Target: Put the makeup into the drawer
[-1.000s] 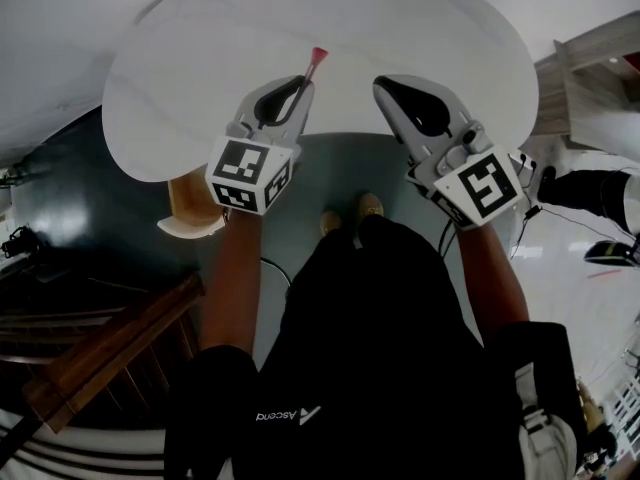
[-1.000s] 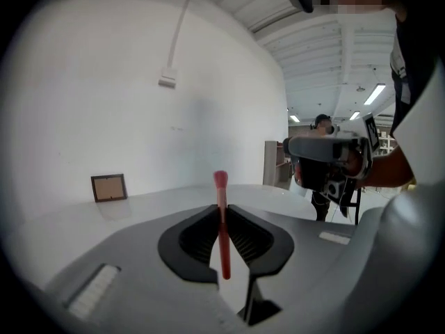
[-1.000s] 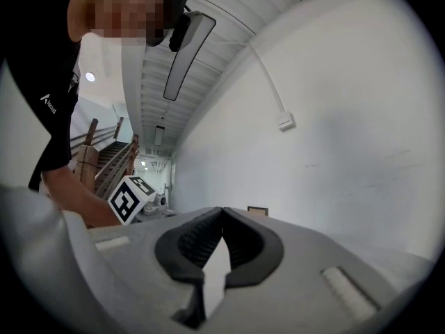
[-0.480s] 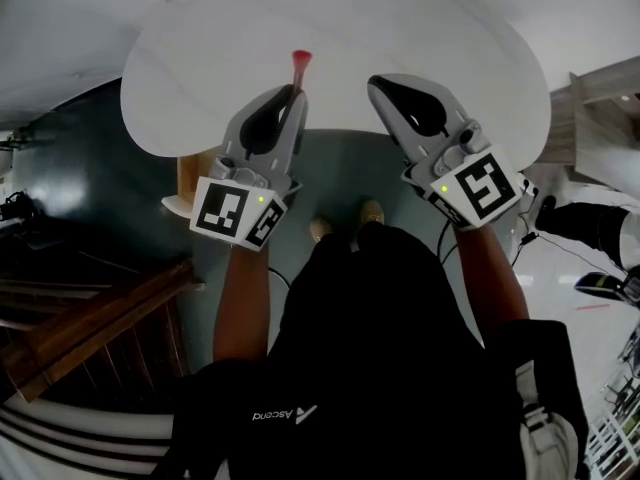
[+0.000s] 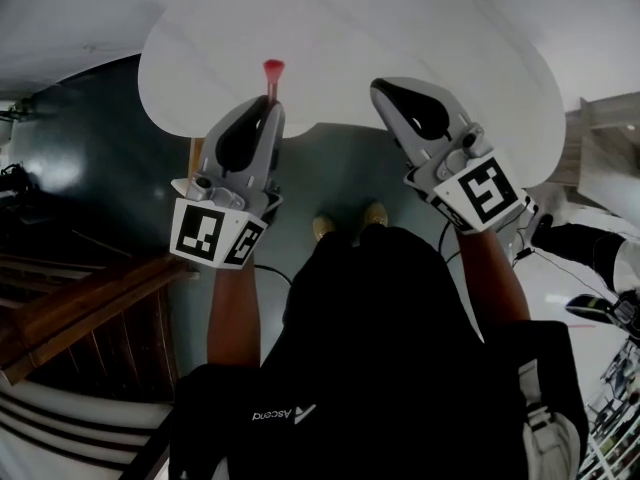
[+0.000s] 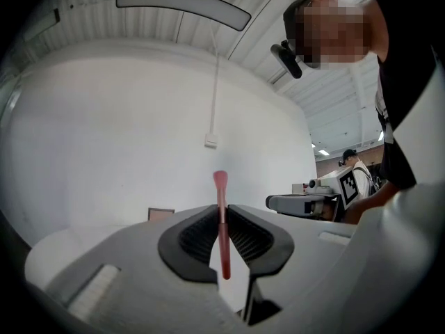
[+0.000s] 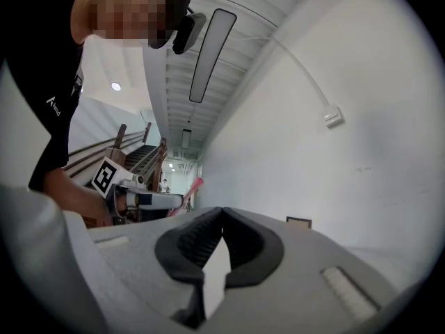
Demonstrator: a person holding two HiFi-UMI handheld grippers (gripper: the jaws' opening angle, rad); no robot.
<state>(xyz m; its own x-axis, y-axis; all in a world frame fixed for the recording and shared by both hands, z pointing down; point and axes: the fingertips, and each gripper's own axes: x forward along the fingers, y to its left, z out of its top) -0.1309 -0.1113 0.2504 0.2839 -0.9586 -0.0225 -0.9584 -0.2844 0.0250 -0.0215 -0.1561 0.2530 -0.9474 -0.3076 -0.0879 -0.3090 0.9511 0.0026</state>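
I held the pink makeup brush (image 5: pixel 272 70) clamped in my left gripper (image 5: pixel 268 104) over the white table's (image 5: pixel 350 28) edge, right gripper (image 5: pixel 386 89) closed, empty.

Left tool (image 5: pixel 269 104) clamped; right tool (image 5: pixel 379 86) closed, empty.
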